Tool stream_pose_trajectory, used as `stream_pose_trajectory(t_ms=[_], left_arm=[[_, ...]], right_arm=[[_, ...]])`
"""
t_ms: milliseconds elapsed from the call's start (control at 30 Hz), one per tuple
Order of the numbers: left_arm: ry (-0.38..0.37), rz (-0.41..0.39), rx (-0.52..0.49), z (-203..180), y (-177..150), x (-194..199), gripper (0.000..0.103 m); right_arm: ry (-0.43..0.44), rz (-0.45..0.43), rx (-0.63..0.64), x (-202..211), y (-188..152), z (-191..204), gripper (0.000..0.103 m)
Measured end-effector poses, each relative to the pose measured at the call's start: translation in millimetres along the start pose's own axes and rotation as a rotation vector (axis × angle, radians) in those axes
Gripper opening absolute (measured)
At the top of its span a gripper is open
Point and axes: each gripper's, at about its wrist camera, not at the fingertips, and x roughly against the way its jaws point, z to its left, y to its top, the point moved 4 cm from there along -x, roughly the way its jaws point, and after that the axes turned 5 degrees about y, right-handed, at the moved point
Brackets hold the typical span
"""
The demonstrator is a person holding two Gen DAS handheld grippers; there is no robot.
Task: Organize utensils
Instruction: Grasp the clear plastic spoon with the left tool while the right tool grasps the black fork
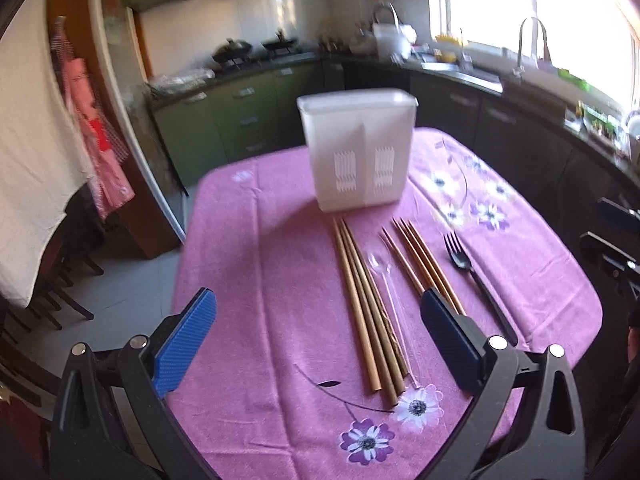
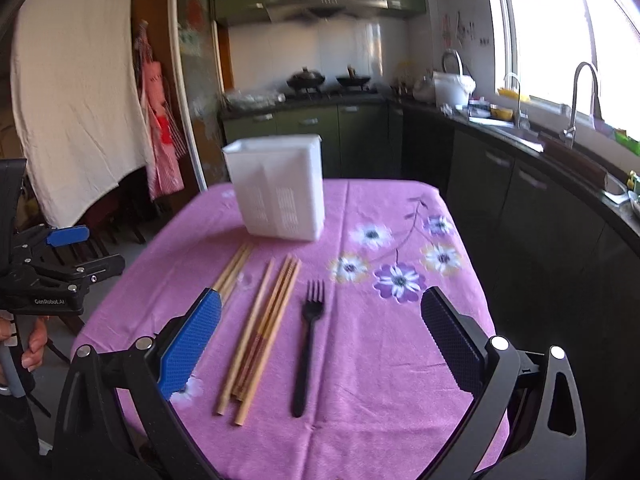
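Note:
A white plastic utensil holder point(image 1: 358, 152) stands upright at the far middle of the pink flowered tablecloth point(image 1: 260, 264); it also shows in the right wrist view point(image 2: 280, 190). In front of it lie a bundle of light wooden chopsticks point(image 1: 368, 308), a clear plastic spoon point(image 1: 386, 280), several darker chopsticks point(image 1: 420, 264) and a black plastic fork point(image 1: 472, 276). My left gripper point(image 1: 318, 340) is open and empty above the near chopsticks. My right gripper point(image 2: 320, 344) is open and empty above the fork point(image 2: 308, 344) and the darker chopsticks point(image 2: 264, 328).
The table edge drops to a tiled floor on the left point(image 1: 120, 280). Dark kitchen cabinets and a sink counter point(image 2: 520, 152) run along the right. A white cloth point(image 2: 76, 100) and aprons hang at the left. The left gripper's body point(image 2: 44, 276) shows at the right view's left edge.

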Motion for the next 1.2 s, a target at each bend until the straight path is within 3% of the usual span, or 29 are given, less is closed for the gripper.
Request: stream_pose_trajectory(t_ms=[167,367,533,800,900,1200], left_arm=[[-0.043,0.125,-0.048,-28.7,11.2,-48.6,0.093],[-0.136,0.301,-0.007,-50.0,19.6,-99.8,0.057],[-0.173,0.384,0.014,-64.2,21.8,-120.0,0.024],[-0.154,0.458,0.01,-75.7,20.7,-139.0,0.013],[-0.118,0.465,0.008,-73.3,20.0,-139.9,0.013],[-0.113,0.526,-0.001,-72.5,15.7,-149.3,0.013]], right_arm=[[-0.005,0.083,-0.033,-36.9,1.3,-28.3,0.099],[-0.014,0.113,-0.074,-54.6,1.5,-49.0,0.099],[-0.009,0.14,-0.08,-62.7,-1.9,-52.9,0.099],[0.011,0.15,-0.066,-67.6,-4.4,-49.0,0.099],[0.014,0.15,-0.066,-67.3,-4.8,-48.7,0.099],[0.023,0.16,-0.059,-72.2,-7.1,-47.5,0.099]])
